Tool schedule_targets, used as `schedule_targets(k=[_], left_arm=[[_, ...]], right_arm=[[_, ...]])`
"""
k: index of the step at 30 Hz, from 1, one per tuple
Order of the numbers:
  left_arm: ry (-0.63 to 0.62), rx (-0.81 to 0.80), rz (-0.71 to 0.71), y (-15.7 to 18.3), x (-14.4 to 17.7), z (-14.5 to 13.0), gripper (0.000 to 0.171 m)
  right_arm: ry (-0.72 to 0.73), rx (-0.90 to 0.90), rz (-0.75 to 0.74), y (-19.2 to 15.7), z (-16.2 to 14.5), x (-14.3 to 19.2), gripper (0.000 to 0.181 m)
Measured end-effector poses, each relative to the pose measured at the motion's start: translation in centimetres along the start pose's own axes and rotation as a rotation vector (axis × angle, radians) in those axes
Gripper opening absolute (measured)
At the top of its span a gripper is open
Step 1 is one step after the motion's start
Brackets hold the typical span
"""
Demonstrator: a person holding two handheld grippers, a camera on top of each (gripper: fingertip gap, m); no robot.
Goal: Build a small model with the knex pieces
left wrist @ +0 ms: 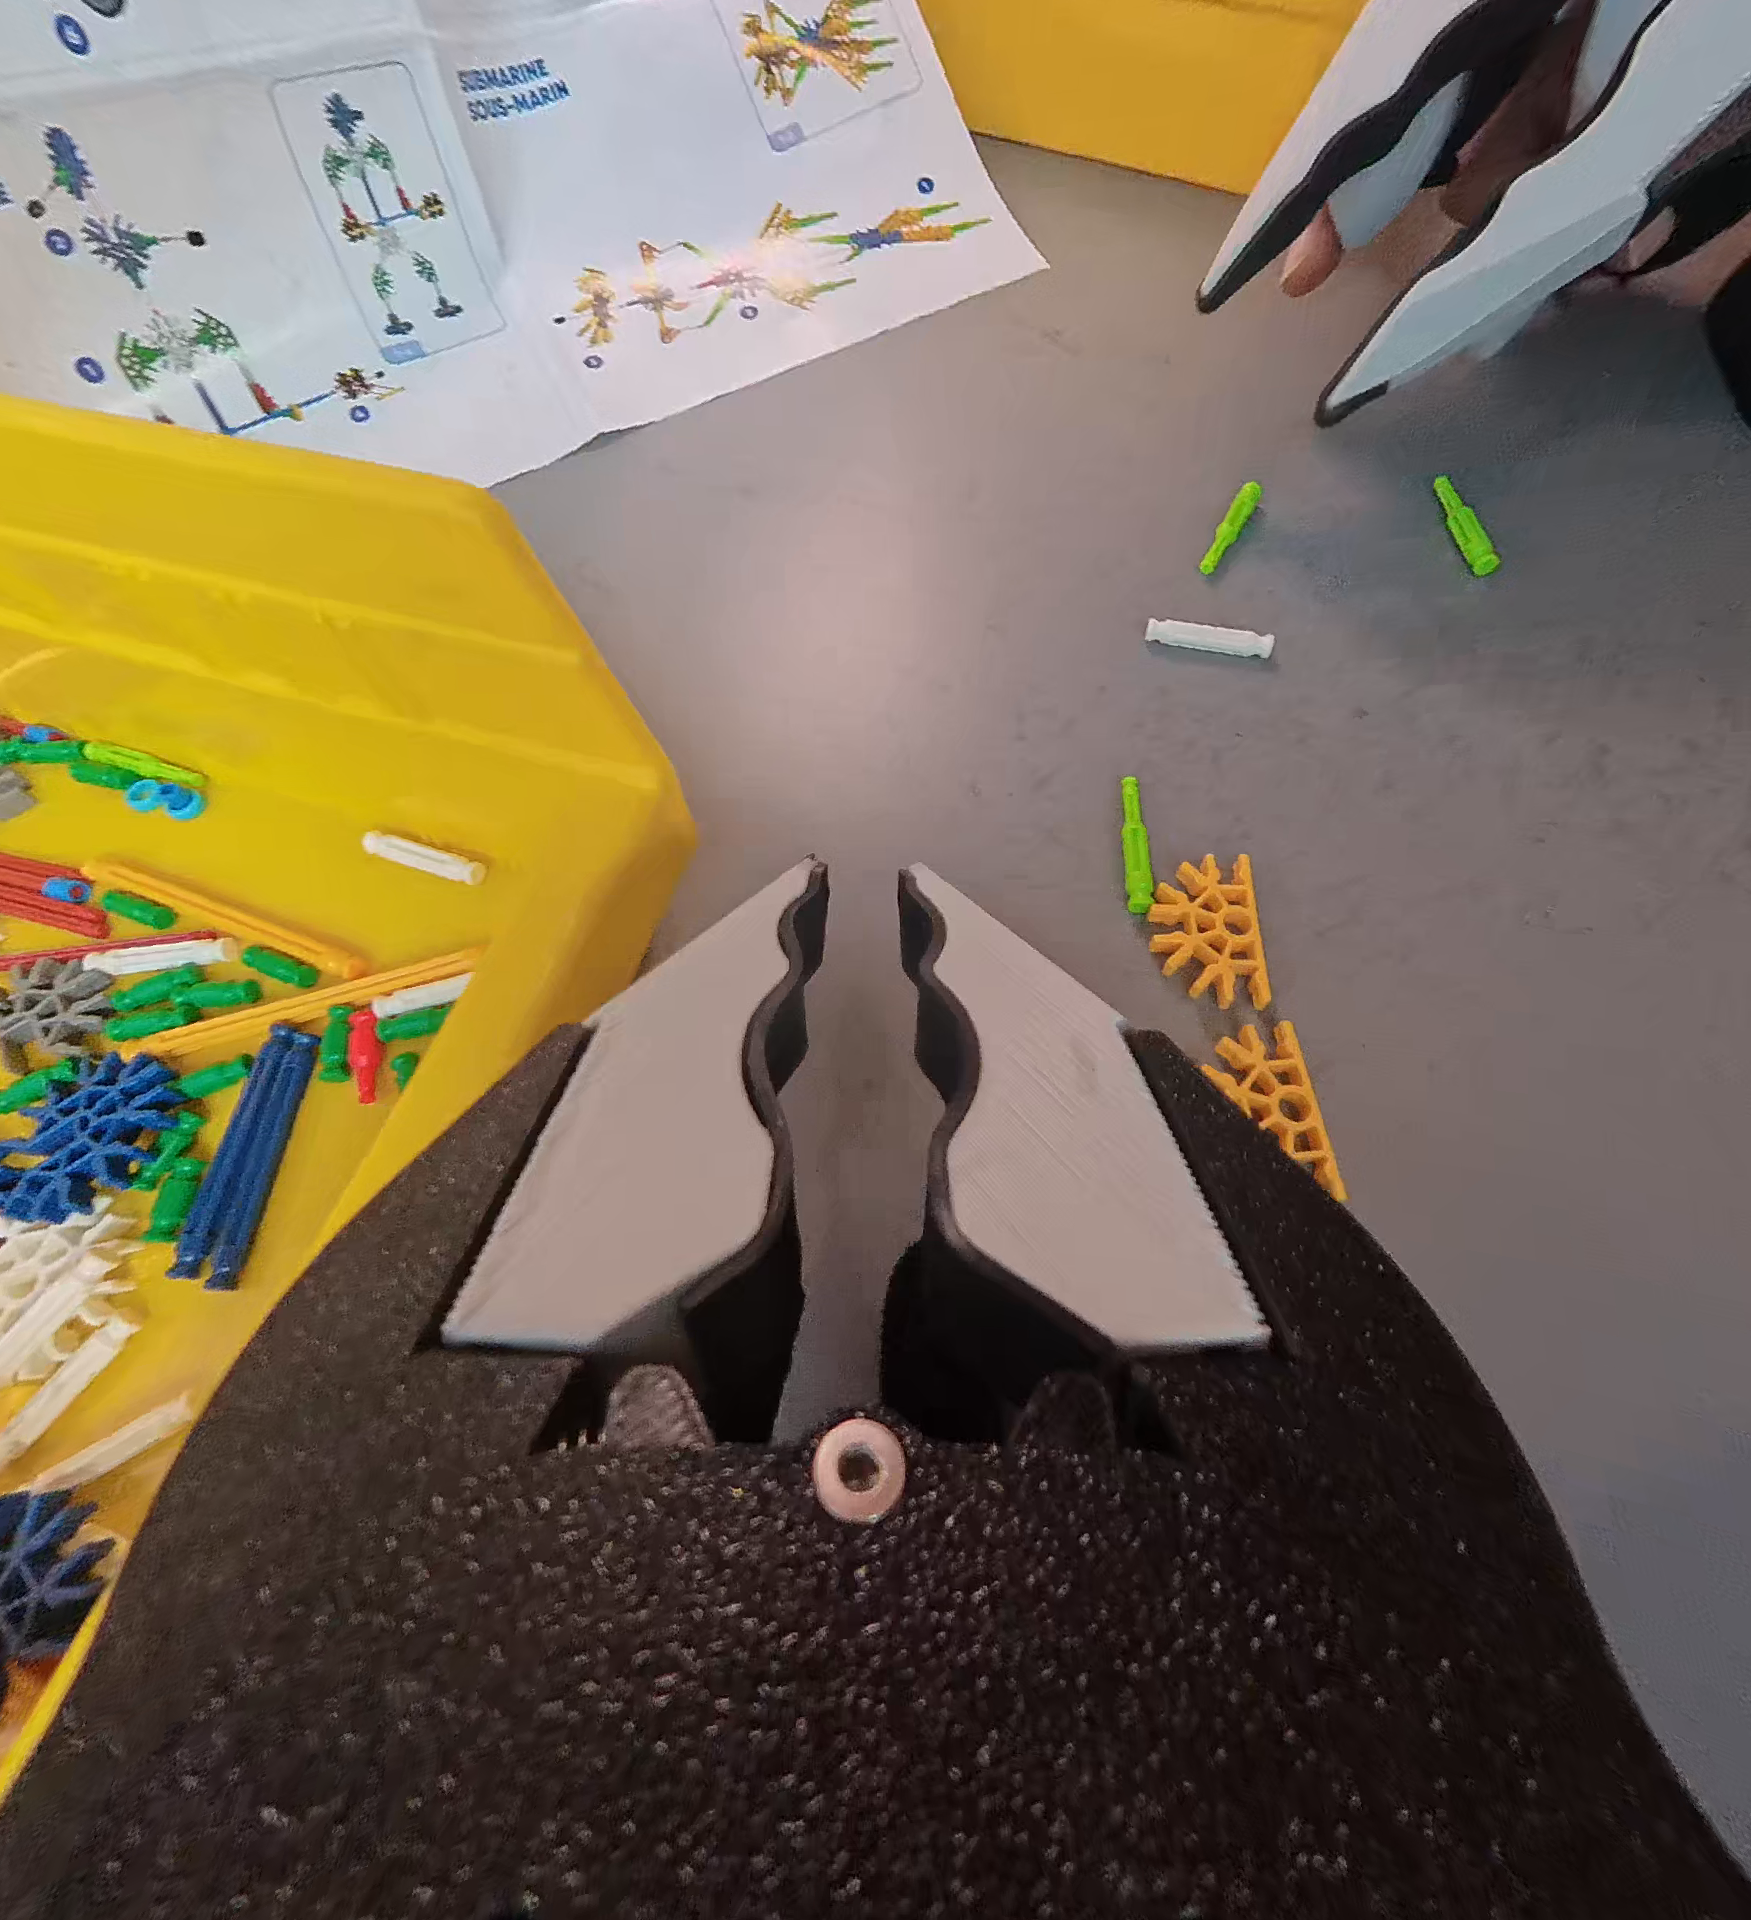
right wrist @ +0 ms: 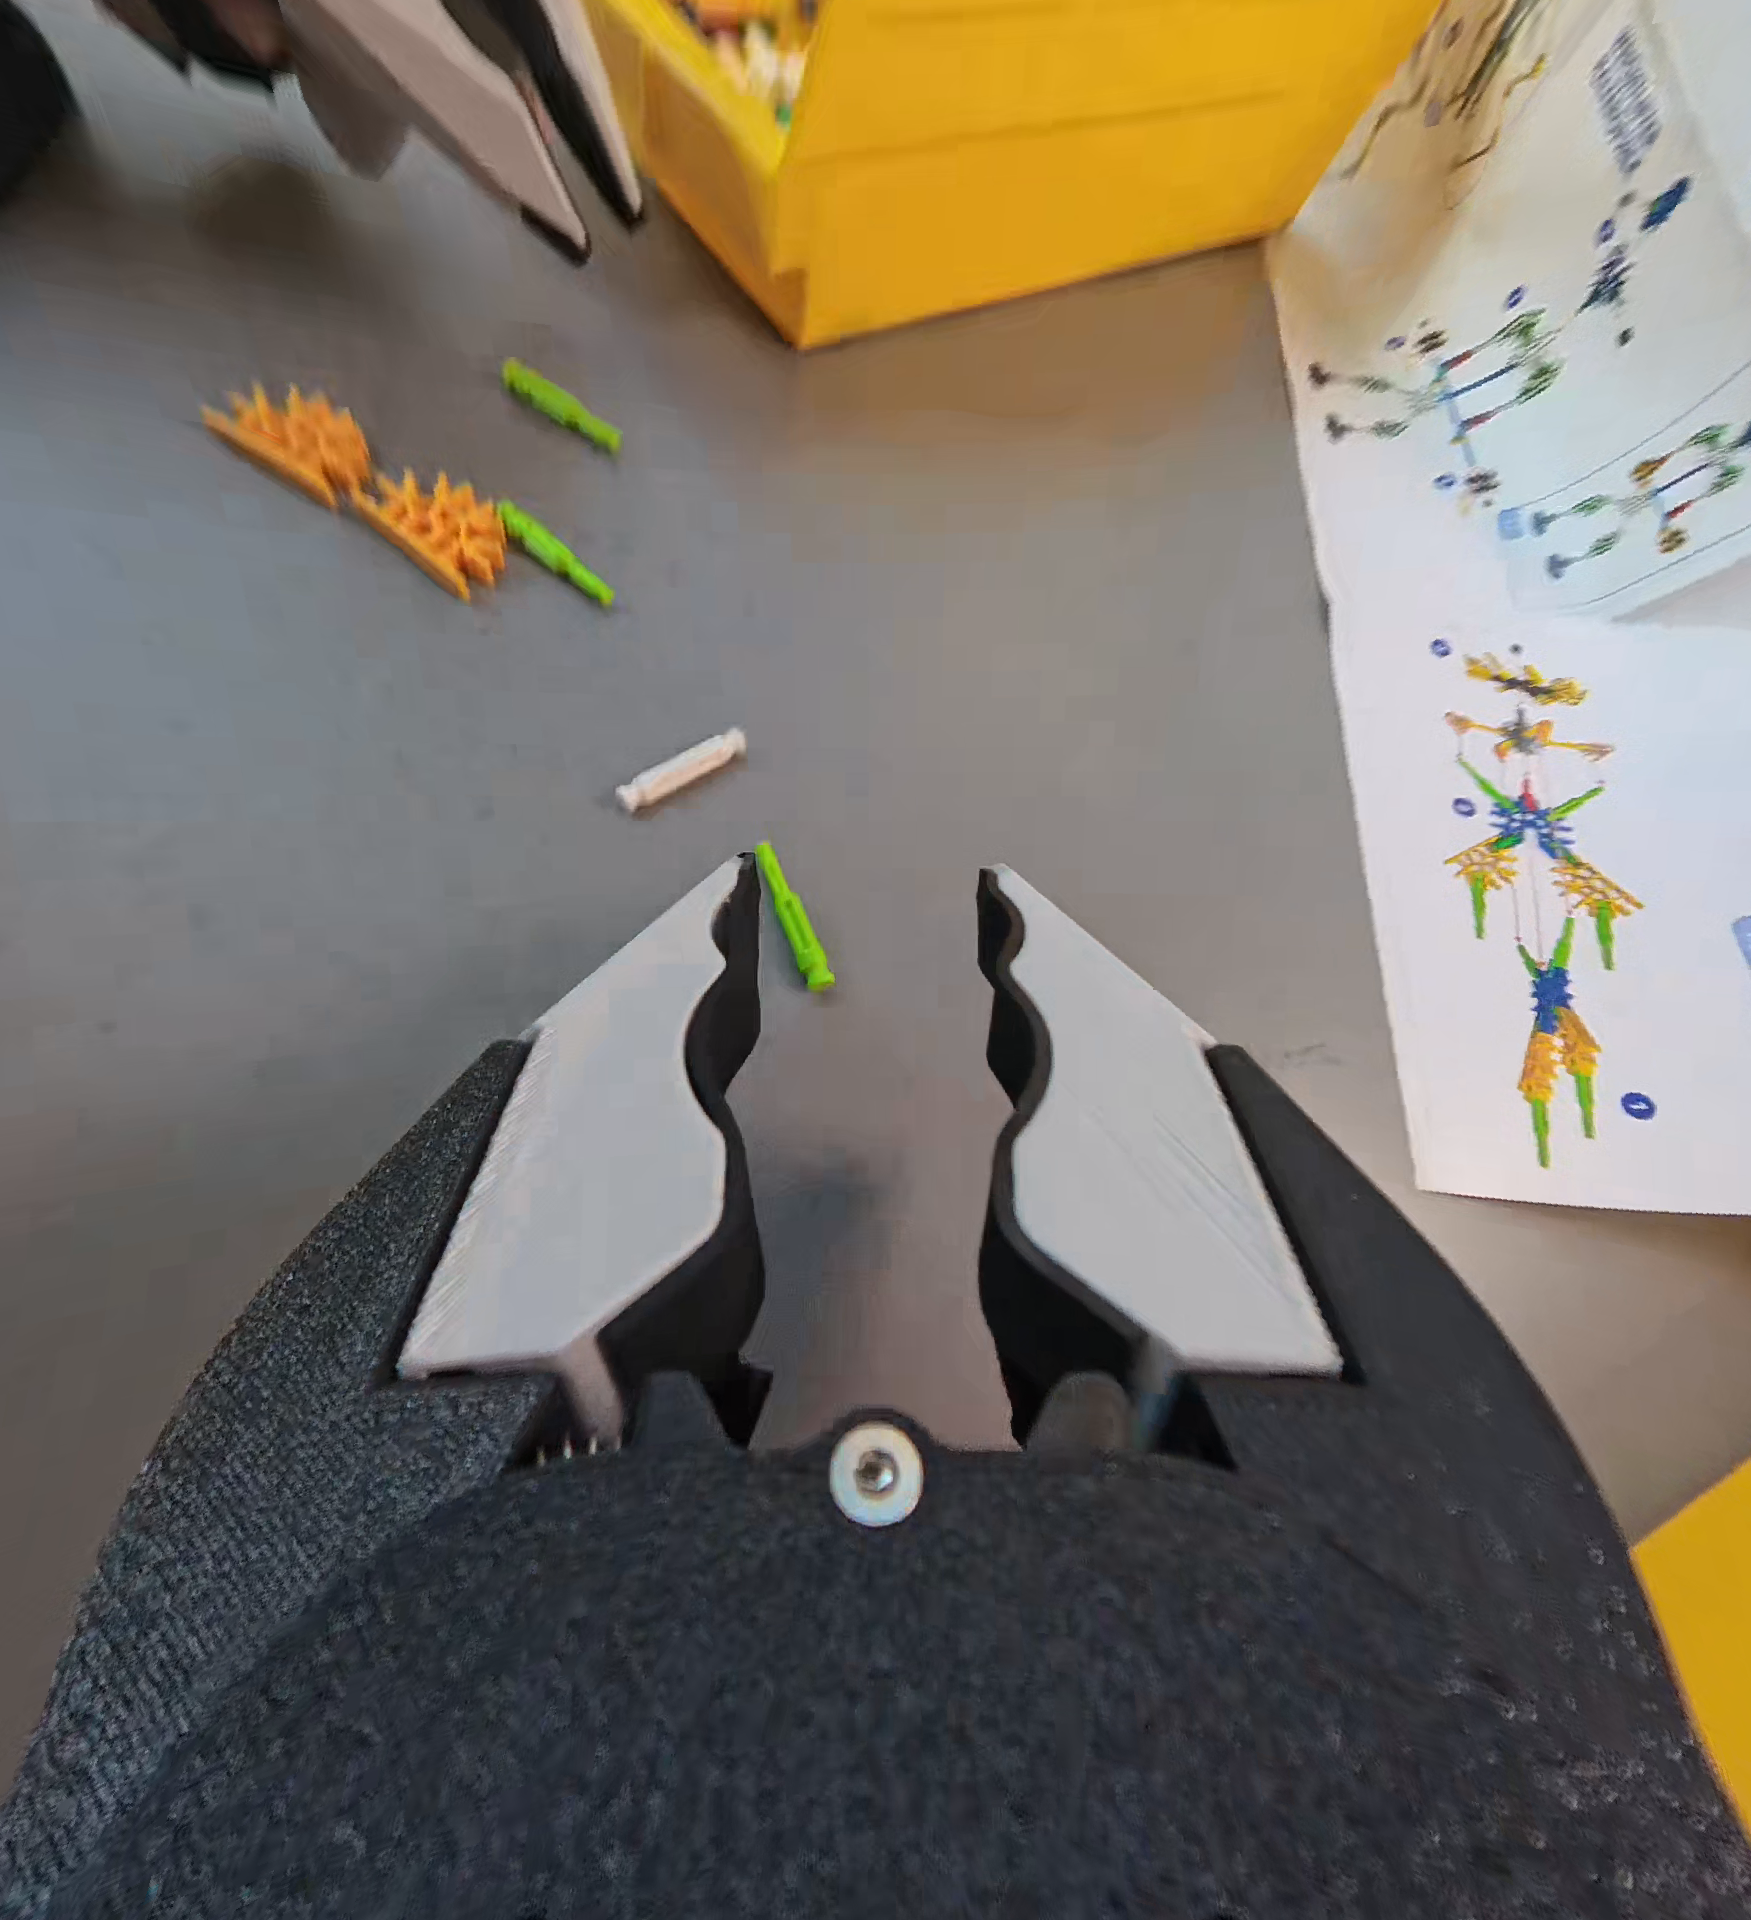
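Hovering with the left claw (left wrist: 863,878) over bare grey worktop (left wrist: 850,623), jaws parted only narrowly, nothing between them. Just to its right, two orange fan-shaped connectors (left wrist: 1214,930) lying end to end, the nearer one partly hidden under the claw body, and a lime-green rod (left wrist: 1133,844) touching the tip of the farther one. Close on its left, the wall of a yellow bin (left wrist: 331,623) holding a heap of rods and snowflake connectors in blue, white, grey, green, red and orange. Farther ahead, a short white rod (left wrist: 1209,637), then two more green rods, well apart from the connectors.

Reaching with the right claw (right wrist: 860,873), jaws spread wide and empty. Between its fingers, hard against the left-hand tip, a small green rod (right wrist: 793,914) lying flat on the worktop; cannot tell whether the tip touches it. Just beyond, the white rod again, then the other green rods and the orange connectors off to the left. Along the right edge, a printed instruction sheet (right wrist: 1577,623) with model diagrams, spread flat.
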State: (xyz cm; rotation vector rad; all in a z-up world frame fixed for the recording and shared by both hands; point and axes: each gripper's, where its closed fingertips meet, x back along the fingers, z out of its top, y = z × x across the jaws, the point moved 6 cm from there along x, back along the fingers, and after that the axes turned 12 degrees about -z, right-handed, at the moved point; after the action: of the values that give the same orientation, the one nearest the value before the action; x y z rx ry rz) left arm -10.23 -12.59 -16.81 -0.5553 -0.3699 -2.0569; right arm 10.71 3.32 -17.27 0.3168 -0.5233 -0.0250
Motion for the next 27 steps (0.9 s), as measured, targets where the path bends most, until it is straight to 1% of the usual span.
schedule_targets(k=[3,6,8,11,16,18,20,24,27], left_arm=[[0.105,0.01,0.08,-1.1,1.6,1.0,0.014],[0.335,-0.001,0.179,-2.0,4.4,3.0,0.015],[0.505,-0.015,0.245,-2.3,6.8,4.0,0.017],[0.671,-0.03,0.372,-3.1,10.2,4.5,0.023],[0.88,-0.012,0.508,-3.9,15.4,4.5,0.033],[0.939,0.001,0.548,-4.0,17.0,4.1,0.035],[0.958,0.006,0.578,-4.3,17.8,3.7,0.035],[0.977,0.018,0.6,-4.5,18.7,3.4,0.035],[1.023,-0.023,0.621,-3.7,20.2,3.9,0.035]], right_arm=[[0.215,-0.167,-0.069,2.6,2.2,1.9,0.041],[0.428,-0.274,-0.176,4.9,3.5,4.0,0.042],[0.544,-0.336,-0.245,6.0,4.1,5.2,0.053],[0.601,-0.367,-0.331,6.9,4.2,6.0,0.062],[0.723,-0.452,-0.399,7.9,4.8,8.1,0.068],[0.768,-0.469,-0.433,8.3,5.0,9.1,0.068],[0.787,-0.466,-0.463,8.6,5.0,9.8,0.067],[0.791,-0.456,-0.491,8.7,4.9,10.2,0.066],[0.794,-0.461,-0.503,8.8,4.9,10.3,0.065]])
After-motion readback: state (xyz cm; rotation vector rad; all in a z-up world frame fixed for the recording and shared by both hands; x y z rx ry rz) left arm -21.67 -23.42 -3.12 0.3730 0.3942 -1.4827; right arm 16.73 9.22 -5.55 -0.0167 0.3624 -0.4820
